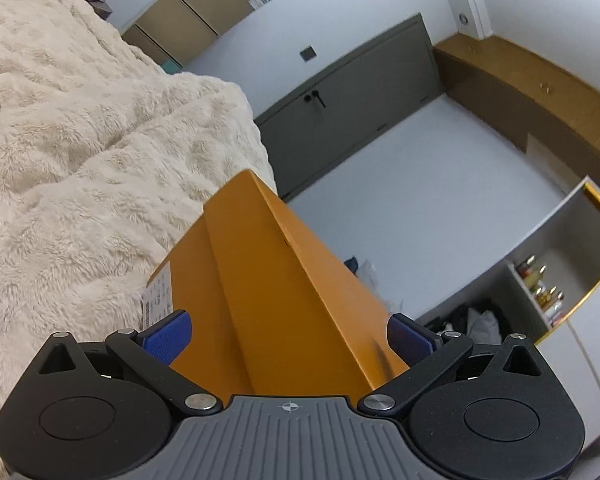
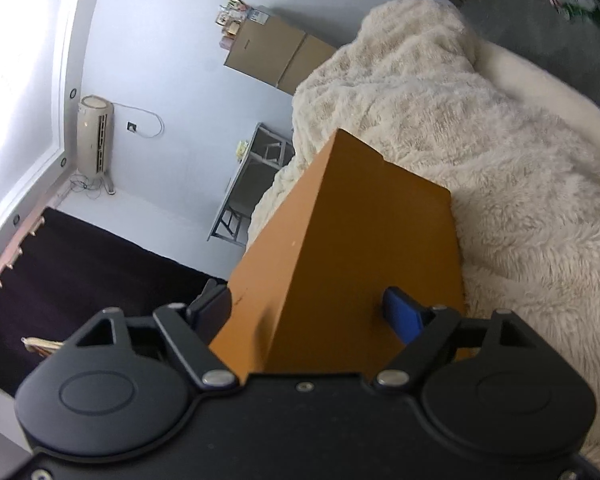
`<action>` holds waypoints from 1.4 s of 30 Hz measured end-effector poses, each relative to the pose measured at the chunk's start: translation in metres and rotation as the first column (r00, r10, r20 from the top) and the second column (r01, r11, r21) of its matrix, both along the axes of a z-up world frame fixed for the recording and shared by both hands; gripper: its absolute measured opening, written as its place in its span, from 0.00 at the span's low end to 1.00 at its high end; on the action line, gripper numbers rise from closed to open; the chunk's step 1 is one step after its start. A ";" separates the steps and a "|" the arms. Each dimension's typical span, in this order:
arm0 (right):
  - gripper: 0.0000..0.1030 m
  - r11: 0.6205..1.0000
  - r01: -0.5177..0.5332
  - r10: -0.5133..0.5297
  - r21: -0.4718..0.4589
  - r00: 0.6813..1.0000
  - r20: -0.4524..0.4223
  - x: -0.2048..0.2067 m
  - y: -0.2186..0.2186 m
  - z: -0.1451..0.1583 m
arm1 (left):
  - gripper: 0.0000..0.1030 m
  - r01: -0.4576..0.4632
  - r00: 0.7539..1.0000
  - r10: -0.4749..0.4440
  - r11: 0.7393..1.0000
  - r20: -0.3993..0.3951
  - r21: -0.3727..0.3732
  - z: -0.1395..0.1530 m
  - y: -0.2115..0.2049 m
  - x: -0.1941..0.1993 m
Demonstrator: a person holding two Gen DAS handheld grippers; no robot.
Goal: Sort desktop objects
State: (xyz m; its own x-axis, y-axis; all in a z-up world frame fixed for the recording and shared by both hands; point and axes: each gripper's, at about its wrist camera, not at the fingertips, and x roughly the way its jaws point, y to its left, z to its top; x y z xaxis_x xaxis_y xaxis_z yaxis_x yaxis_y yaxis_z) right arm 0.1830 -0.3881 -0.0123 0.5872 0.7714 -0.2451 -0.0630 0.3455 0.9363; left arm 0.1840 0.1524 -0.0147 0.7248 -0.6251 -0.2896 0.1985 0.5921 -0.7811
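Orange cardboard box [image 1: 284, 280] sits gripped between both tools, above the fluffy cream blanket [image 1: 68, 152] at nine o'clock. The left gripper [image 1: 288, 334] and right gripper [image 2: 312, 312] each squeeze it. It looks mid-carry; next it needs a spot to go down, not shown

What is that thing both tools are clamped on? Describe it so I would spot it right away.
Find the big fluffy cream blanket; against it sits an orange cardboard box, gripped at one end by the left hand-held gripper and at the other by the right hand-held gripper. Its flat, bright orange, sharp-edged sides and a white printed label on one side set it apart from everything soft and pale around it.
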 end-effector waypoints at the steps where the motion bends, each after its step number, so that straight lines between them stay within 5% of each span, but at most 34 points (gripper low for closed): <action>1: 0.80 1.000 -0.005 0.005 0.006 1.000 -0.009 0.002 -0.001 -0.001 | 1.00 0.007 1.000 -0.007 1.000 0.000 -0.007 0.001 0.000 0.000; 6: 0.75 0.999 -0.013 0.015 0.029 0.999 -0.041 0.008 -0.006 -0.006 | 0.96 0.027 1.000 -0.027 1.000 -0.005 0.012 0.004 0.000 0.002; 7: 0.69 1.000 -0.012 0.013 0.021 0.999 -0.041 0.008 -0.006 -0.006 | 0.90 0.024 1.000 -0.024 1.000 -0.003 0.015 0.004 0.000 0.002; 8: 0.66 1.000 -0.011 0.011 0.014 0.999 -0.042 0.008 -0.007 -0.005 | 0.73 0.020 1.000 -0.020 1.000 0.000 0.006 0.003 0.000 0.001; 11: 0.54 1.000 -0.006 0.005 -0.011 0.999 -0.040 0.007 -0.007 -0.002 | 0.66 0.003 1.000 -0.003 1.000 0.011 -0.017 0.002 0.004 -0.001; 26: 0.50 0.985 0.047 -0.031 -0.166 0.995 0.100 -0.013 0.006 0.039 | 0.66 0.003 1.000 -0.002 0.999 0.016 -0.036 -0.003 0.006 -0.005; 42: 0.50 0.982 0.055 -0.037 -0.181 0.994 0.101 -0.008 -0.001 0.018 | 0.66 0.005 1.000 -0.006 0.999 0.031 0.037 -0.008 -0.004 -0.008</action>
State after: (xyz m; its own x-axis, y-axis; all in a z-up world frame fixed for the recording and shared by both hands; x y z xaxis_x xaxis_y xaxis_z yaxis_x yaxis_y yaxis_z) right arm 0.1748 -0.3891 0.0054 0.6488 0.6905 -0.3199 -0.1302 0.5150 0.8473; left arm 0.1765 0.1489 -0.0228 0.7303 -0.6184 -0.2903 0.2254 0.6192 -0.7522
